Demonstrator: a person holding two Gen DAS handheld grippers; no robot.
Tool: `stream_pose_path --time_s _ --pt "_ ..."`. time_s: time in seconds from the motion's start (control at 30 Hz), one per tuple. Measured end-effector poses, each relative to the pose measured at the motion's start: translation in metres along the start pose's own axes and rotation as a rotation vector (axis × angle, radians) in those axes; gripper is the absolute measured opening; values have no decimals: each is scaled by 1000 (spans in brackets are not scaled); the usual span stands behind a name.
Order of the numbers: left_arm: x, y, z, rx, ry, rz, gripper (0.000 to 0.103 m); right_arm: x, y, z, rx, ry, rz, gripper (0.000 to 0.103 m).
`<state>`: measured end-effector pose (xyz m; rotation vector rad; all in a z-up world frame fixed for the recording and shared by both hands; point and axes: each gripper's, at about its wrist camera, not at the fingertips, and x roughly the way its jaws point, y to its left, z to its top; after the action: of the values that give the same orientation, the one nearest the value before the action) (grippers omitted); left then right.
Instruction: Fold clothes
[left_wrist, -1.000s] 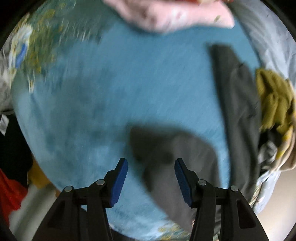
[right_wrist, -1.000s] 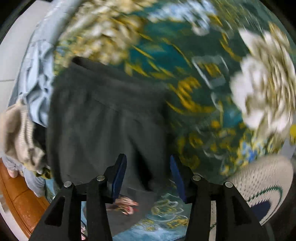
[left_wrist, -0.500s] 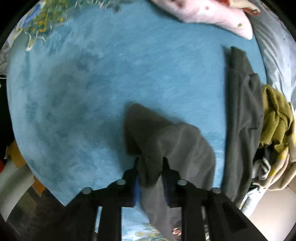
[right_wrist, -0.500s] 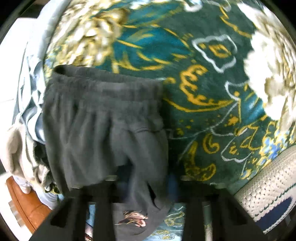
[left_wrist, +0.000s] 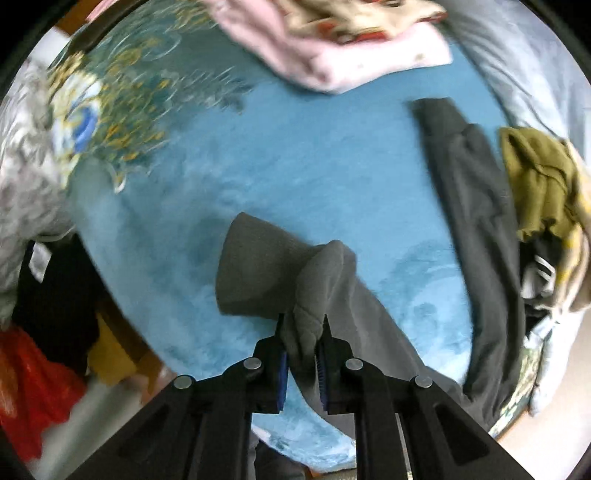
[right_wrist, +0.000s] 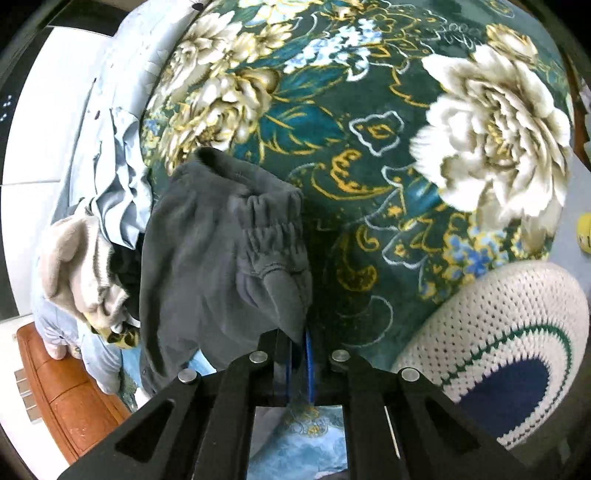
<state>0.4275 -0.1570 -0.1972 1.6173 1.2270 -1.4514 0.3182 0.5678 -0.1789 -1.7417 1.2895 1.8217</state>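
Both grippers had closed since a second earlier, when their jaws stood open over the cloth: our left gripper (left_wrist: 302, 345) was now pinched on a bunched fold of the grey trousers (left_wrist: 280, 280), and our right gripper (right_wrist: 300, 349) had nipped a thin point of the same trousers just below the elastic waistband (right_wrist: 275, 225). Between the left fingers a thick wad of fabric kept the pads somewhat apart; the right pair were almost together, with only a sliver of cloth between them.

From the left gripper the trousers ran forward and to the right, one leg end lifted off the blue blanket (left_wrist: 258, 155) straight ahead, the rest trailing down past the right finger. From the right gripper the waist end hung up and to the left, over the flowered part of the blanket (right_wrist: 369, 110).

We judged the cloth soft, light and fleecy, with no stiffness at all: it sagged wherever we did not hold it. Such fabric would not slip easily from the pads, but a small nip like the right one could pull free under tension. Better holds, we thought, were the gathered waistband and the leg hem, where the cloth is doubled.

Ahead of the left gripper lay a pink folded garment (left_wrist: 354, 62); to its right, an olive garment (left_wrist: 535, 177).
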Motion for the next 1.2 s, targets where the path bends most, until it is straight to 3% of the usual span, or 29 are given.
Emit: stream_pose_path --time_s 0.13,0.23,0.4,0.53,0.73,0.87,0.93,1.03,1.13,1.17,1.2 --pt "-6 -25 24 -44 3 -18 14 -1 50 18 -45 -9 32 5" --pt "-8 -66 50 -1 2 26 14 2 97 34 -95 2 23 5" --pt "16 -136 107 -36 59 78 14 30 156 70 -75 46 -25 5" --pt "29 -188 148 -64 88 88 14 57 186 88 -57 56 -72 5" --pt "56 -246 185 -23 112 144 17 91 209 111 -45 63 -113 5" --pt "72 -262 200 -2 112 52 21 105 215 123 -40 48 -101 5" --pt "73 -269 204 55 90 -52 38 110 214 126 -38 41 -104 5" --pt "61 -266 205 109 42 -188 53 116 209 129 -25 36 -83 6" --pt "36 -239 200 85 -31 -318 59 115 208 128 -46 27 -19 18" --pt "27 -229 198 77 -57 -346 61 112 208 127 -67 20 11 32" --pt "20 -218 195 74 -83 -358 63 105 207 123 -84 5 42 39"
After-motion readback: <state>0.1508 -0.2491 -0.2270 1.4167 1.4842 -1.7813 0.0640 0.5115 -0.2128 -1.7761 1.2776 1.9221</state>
